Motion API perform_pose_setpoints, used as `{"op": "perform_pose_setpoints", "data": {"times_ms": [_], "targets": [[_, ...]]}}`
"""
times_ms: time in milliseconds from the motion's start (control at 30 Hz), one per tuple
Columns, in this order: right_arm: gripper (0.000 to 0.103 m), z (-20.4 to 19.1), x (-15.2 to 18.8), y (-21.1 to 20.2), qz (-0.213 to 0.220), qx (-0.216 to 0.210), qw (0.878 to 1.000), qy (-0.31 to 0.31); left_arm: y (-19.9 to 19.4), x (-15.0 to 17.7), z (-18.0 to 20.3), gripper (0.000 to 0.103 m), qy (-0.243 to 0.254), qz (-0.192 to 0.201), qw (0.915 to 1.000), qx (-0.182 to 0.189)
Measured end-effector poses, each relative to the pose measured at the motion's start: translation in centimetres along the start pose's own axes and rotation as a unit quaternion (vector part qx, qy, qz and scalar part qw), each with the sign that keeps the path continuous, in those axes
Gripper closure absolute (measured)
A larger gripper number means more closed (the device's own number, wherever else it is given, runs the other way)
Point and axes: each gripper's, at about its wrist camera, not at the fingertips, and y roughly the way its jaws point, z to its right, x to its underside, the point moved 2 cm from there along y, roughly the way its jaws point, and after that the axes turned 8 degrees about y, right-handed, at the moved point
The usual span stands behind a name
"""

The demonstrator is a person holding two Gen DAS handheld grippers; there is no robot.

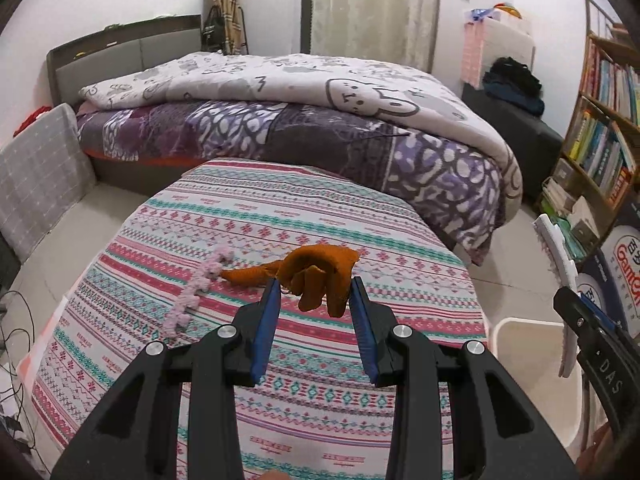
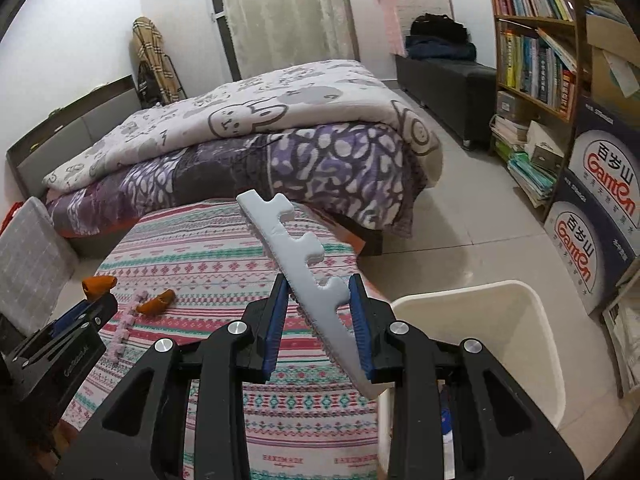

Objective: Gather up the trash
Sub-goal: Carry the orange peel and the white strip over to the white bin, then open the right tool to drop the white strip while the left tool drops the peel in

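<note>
Between the bed point(image 2: 256, 148) and the white bin point(image 2: 500, 320) at its right edge, the striped-cloth counter point(image 1: 280, 220) has bare room ahead, where the left tool point(image 1: 316, 292) clenches an orange rag point(image 1: 320, 276) and the right tool point(image 2: 320, 292) grasps a white foam strip point(image 2: 296, 256) beside the bin.

We see two fisheye views, each looking forward and downward along its own gripper's fingers, close above the patterned tablecloth point(image 1: 280, 216). Both share that cloth, the bed point(image 2: 280, 132) behind and the white bin point(image 2: 532, 328).
</note>
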Motion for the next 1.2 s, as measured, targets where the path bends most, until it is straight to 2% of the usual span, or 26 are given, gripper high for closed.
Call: {"op": "perform_pose_setpoints", "data": {"times_ms": [600,633,700,1200], "targets": [[0.071,9.9,-1.0,-1.2,-0.012,0.070,0.994,0.087,-1.5,-0.4,8.8,0.067,0.055,0.014,0.9972,0.048],[0.069,10.6,-1.0,-1.3,-0.012,0.075,0.993,0.094,-1.6,-0.3,9.5,0.067,0.059,0.014,0.9968,0.052],[0.051,11.9,-1.0,-1.7,-0.008,0.086,0.990,0.111,-1.9,-0.3,10.5,0.067,0.067,0.016,0.9959,0.058],[0.030,18.5,-1.4,-4.1,0.018,0.121,0.974,0.189,-3.4,0.9,17.7,0.067,0.120,0.016,0.9872,0.105]]}}
